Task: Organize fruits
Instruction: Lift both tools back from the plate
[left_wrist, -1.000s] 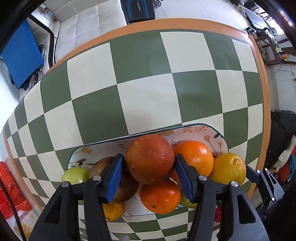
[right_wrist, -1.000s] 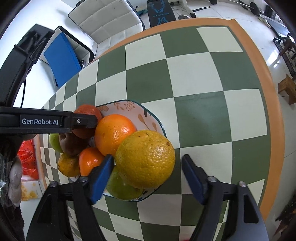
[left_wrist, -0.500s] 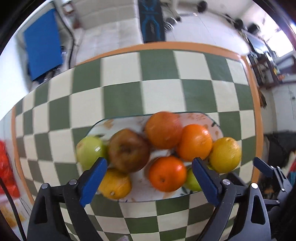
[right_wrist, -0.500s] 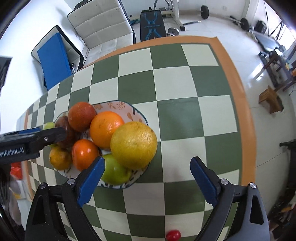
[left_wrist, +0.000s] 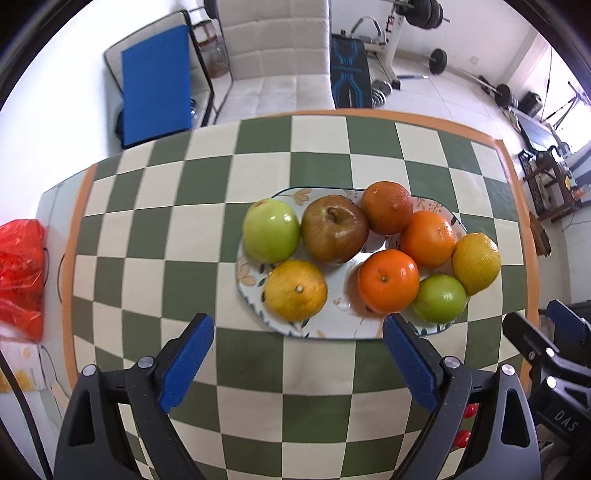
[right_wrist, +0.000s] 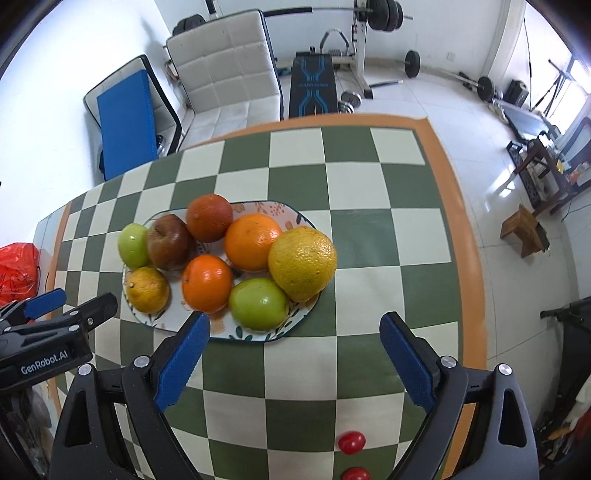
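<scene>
Eight fruits piled on plate (left_wrist: 255, 284), mid checkered table (left_wrist: 147, 206). Left gripper (left_wrist: 295, 332) and right gripper (right_wrist: 293, 330) both wide open, empty, above near table edge. Placing step apparently finished. Next: maybe collect small red fruits (right_wrist: 352, 442), possibly tomatoes.

In the right wrist view, white lettering reading "GenRobot.AI" stands on the black body of the left gripper (right_wrist: 55, 314), at the near left. In the left wrist view, the letters "DAS" can be read on the black body of the right gripper (left_wrist: 546, 332), at the near right; anything further there is cut off.
</scene>
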